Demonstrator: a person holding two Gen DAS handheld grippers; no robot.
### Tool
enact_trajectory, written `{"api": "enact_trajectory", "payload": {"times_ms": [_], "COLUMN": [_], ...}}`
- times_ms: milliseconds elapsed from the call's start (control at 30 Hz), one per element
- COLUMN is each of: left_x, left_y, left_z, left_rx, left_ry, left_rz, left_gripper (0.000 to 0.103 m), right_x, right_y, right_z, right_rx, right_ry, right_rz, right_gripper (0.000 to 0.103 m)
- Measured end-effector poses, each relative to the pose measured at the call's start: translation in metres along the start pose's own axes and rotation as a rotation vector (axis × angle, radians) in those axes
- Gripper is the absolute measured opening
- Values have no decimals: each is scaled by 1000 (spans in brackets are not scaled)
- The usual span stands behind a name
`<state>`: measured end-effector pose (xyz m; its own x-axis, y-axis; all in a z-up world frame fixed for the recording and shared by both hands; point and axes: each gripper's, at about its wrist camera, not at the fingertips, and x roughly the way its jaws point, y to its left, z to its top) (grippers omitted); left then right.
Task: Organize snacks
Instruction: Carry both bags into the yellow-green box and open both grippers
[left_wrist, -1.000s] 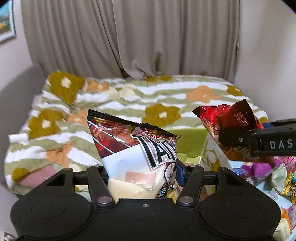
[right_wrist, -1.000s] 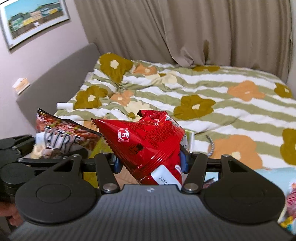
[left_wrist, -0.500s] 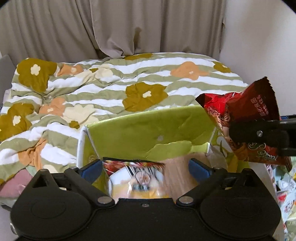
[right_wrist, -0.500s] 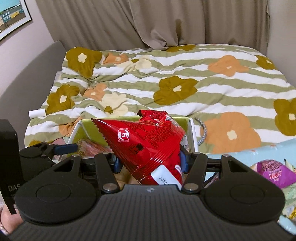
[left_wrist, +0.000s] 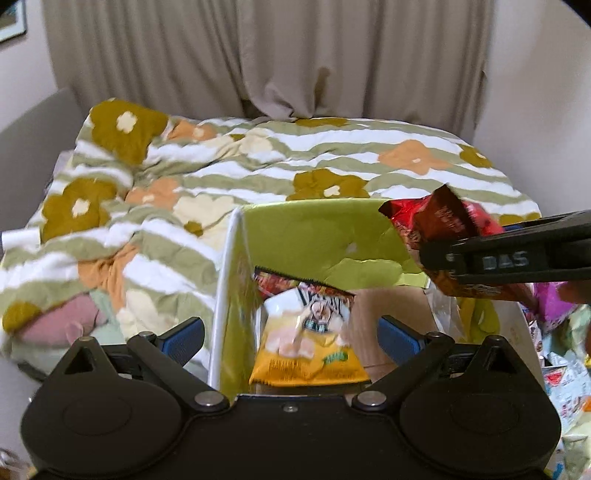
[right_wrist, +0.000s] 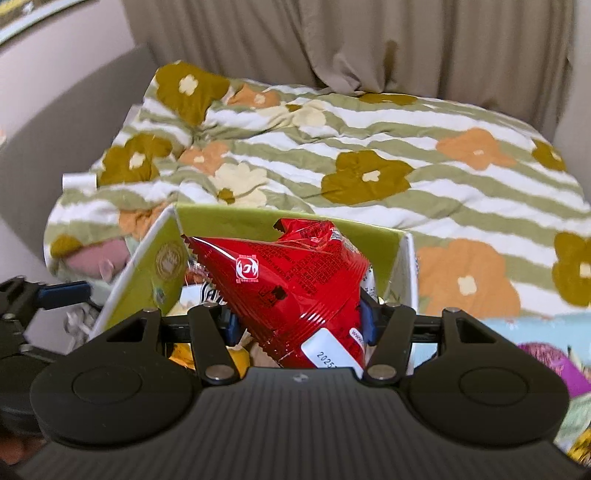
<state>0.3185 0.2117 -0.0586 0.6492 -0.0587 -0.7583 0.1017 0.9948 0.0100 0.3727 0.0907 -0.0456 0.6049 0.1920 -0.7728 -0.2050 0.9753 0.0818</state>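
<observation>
Red bag (right_wrist: 295, 288) is hanging over the green box (left_wrist: 325, 236), pinched in the R gripper (right_wrist: 297, 321) for dropping in w/ the yellow bag (left_wrist: 306, 347), which is lying inside, L gripper (left_wrist: 291, 336) gaping wide above it.

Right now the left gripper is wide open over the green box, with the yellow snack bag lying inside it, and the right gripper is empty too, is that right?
Not quite: the right gripper is not empty. The right wrist view shows it shut on a red snack bag, held above the green box. The rest holds: the left gripper is wide open, its jaws having just opened, and the yellow snack bag lies inside the box.
</observation>
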Motion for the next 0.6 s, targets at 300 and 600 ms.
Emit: {"api": "enact_trajectory", "payload": {"times_ms": [300, 600], "left_x": [-5, -15], "left_y": [6, 8], "left_z": [-4, -10], "left_rx": [-33, -42], "left_ry": [-3, -4], "left_rz": [49, 57], "left_gripper": [101, 101], "right_x": [37, 19], "right_y": [-1, -7], "right_z": [-4, -17], "right_rx": [-9, 29], "right_ry": [32, -32], "right_rz": [-6, 38], "right_gripper": [103, 103]}}
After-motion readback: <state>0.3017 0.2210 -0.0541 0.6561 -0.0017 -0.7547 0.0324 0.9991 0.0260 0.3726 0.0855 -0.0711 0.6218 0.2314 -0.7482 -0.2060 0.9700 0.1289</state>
